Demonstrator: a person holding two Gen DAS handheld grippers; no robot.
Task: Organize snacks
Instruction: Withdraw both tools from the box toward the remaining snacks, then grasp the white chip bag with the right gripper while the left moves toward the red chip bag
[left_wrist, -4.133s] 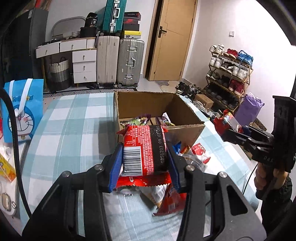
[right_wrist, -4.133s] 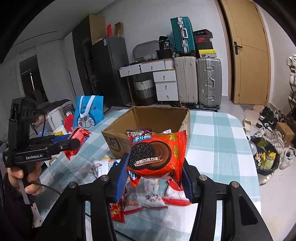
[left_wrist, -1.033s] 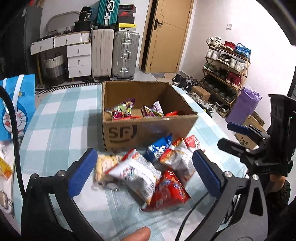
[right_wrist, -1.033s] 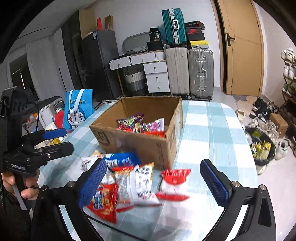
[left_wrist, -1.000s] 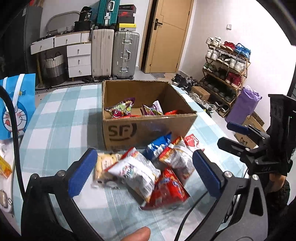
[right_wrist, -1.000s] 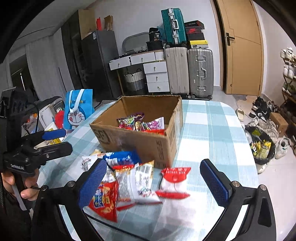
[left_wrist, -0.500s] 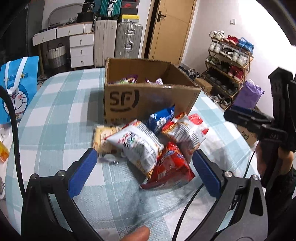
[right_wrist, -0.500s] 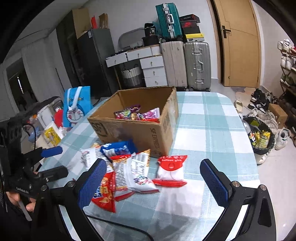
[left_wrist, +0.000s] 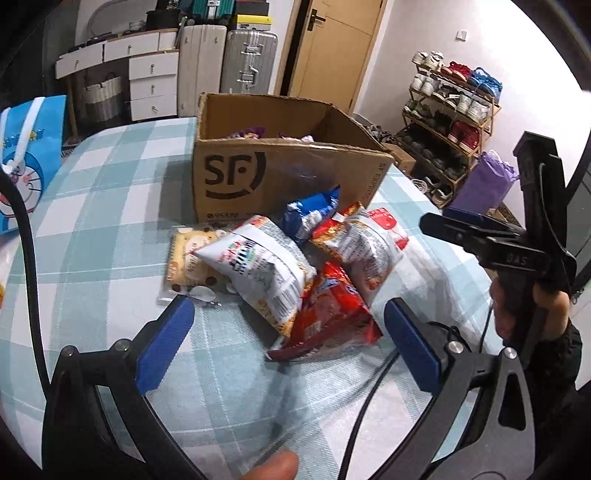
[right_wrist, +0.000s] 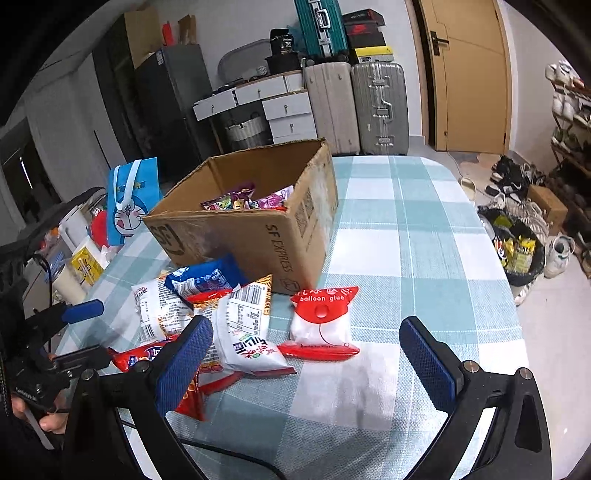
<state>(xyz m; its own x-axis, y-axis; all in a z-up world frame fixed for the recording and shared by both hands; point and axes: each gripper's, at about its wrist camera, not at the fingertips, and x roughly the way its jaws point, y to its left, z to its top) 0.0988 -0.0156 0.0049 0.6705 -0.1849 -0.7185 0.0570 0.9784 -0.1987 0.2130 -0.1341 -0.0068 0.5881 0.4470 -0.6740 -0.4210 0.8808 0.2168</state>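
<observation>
**Two packets boxed, both grippers back over the pile**

The left gripper (left_wrist: 288, 332) and the right gripper (right_wrist: 303, 354) hang spread wide and empty above the loose snacks on the checked tablecloth (right_wrist: 417, 236); four seconds ago the left was clamped on a red barcode packet and the right on an orange cookie packet, and neither packet shows on the table now; the likeliest reading is that both went into the cardboard box (left_wrist: 280, 177), where purple and pink wrappers (right_wrist: 251, 199) show over the rim. In the last second both tools have dropped lower and nearer the heap; the next pick appears to be starting. Just in front of the box lie a blue packet (left_wrist: 310, 216), a white chip bag (left_wrist: 258, 273), a second white bag with orange trim (left_wrist: 364, 247), a red bag (left_wrist: 332, 314) and a flat biscuit packet (left_wrist: 188, 258), overlapping; a red-and-white pouch marked balloon glue (right_wrist: 321, 317) sits just apart, straight ahead of the right gripper and the easier grab; six items look left to box.
</observation>
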